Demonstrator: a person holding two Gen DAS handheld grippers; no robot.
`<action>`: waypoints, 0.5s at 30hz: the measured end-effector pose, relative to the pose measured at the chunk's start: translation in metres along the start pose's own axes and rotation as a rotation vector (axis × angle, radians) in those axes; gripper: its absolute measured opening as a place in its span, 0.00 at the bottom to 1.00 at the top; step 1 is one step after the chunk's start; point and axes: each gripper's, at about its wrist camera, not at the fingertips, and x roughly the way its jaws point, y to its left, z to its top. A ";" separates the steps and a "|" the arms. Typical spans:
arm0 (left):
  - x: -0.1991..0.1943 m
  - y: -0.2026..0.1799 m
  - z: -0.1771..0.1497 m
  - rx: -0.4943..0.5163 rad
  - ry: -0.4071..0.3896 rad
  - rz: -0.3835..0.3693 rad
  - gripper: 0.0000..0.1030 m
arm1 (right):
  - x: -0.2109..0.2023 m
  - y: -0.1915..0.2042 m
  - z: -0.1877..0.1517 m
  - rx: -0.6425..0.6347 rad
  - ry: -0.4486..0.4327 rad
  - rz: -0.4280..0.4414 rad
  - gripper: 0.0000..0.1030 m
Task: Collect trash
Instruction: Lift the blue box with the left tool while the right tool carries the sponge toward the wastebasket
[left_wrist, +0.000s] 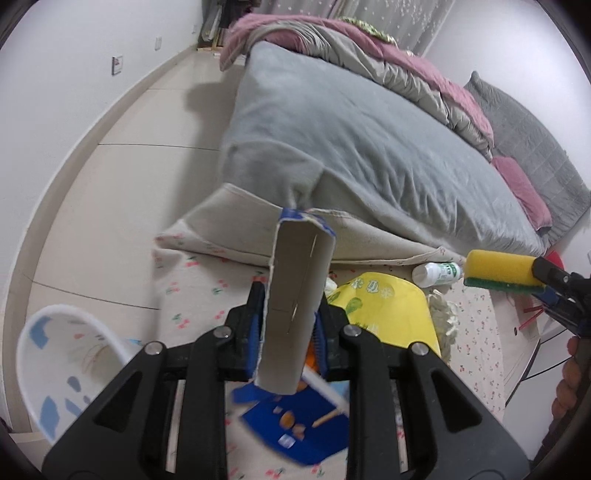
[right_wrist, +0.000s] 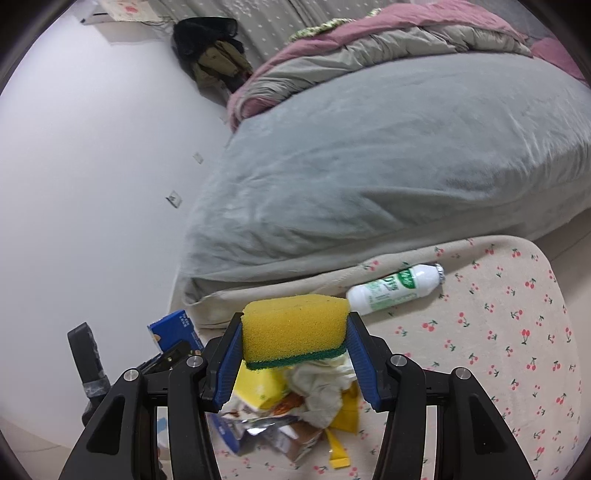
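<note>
While the left gripper is clamped on a torn cardboard box, blue outside and grey inside, that box sticks up toward 12 o'clock from the jaws in the left wrist view. Under it lies another blue carton on the cherry-print cloth. At 8 o'clock sits a white paper cup, tipped so you see inside it. A yellow bag is at about 2 o'clock from the jaws.

Over on the right, the right gripper squeezes a yellow sponge with a green scrub side facing down, pads pressed on both ends. Below it is a trash pile: crumpled tissue, foil wrappers, yellow packaging. A white bottle with green print lies on its side at 1 o'clock, near the edge of the grey bed.
</note>
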 end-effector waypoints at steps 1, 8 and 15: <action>-0.006 0.005 -0.001 -0.009 -0.005 -0.003 0.25 | -0.002 0.006 -0.002 -0.012 -0.001 0.009 0.53; -0.041 0.038 -0.020 -0.056 -0.018 0.014 0.25 | -0.002 0.042 -0.021 -0.086 0.025 0.062 0.53; -0.060 0.070 -0.046 -0.074 -0.016 0.047 0.25 | 0.011 0.077 -0.047 -0.150 0.085 0.117 0.53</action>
